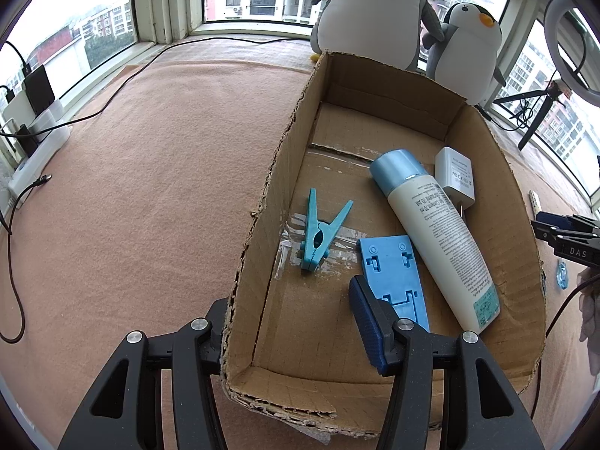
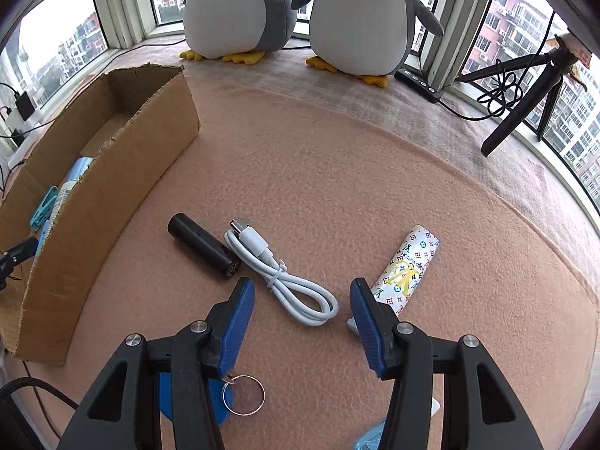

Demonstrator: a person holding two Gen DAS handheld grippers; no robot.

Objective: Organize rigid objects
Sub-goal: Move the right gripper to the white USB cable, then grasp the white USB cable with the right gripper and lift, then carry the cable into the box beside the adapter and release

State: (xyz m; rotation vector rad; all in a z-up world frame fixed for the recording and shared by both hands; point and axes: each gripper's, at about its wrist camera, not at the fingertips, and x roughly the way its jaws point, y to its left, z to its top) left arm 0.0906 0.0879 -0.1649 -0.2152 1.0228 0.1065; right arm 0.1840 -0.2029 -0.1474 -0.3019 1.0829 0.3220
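A cardboard box [image 1: 262, 202] holds a teal clothes peg [image 1: 317, 236], a blue plastic bracket [image 1: 393, 270], a white bottle with a blue cap [image 1: 435, 232] and a white charger [image 1: 455, 176]. My left gripper [image 1: 290, 300] is open and straddles the box's left wall, with one finger inside and nothing held. In the right wrist view my right gripper [image 2: 302, 287] is open just above a coiled white USB cable [image 2: 285, 273]. A black cylinder [image 2: 202, 247] lies left of the cable and a patterned tube [image 2: 408, 266] right of it. A key ring with a blue tag [image 2: 240, 393] lies under the left finger.
Two penguin plush toys [image 2: 296, 11] stand at the back by the windows. A black tripod [image 2: 525, 101] and a power strip [image 2: 416, 78] sit at the back right. Cables and a charger [image 1: 37, 112] lie at the far left. The cardboard box [image 2: 123, 172] stands left of the loose items on pink felt.
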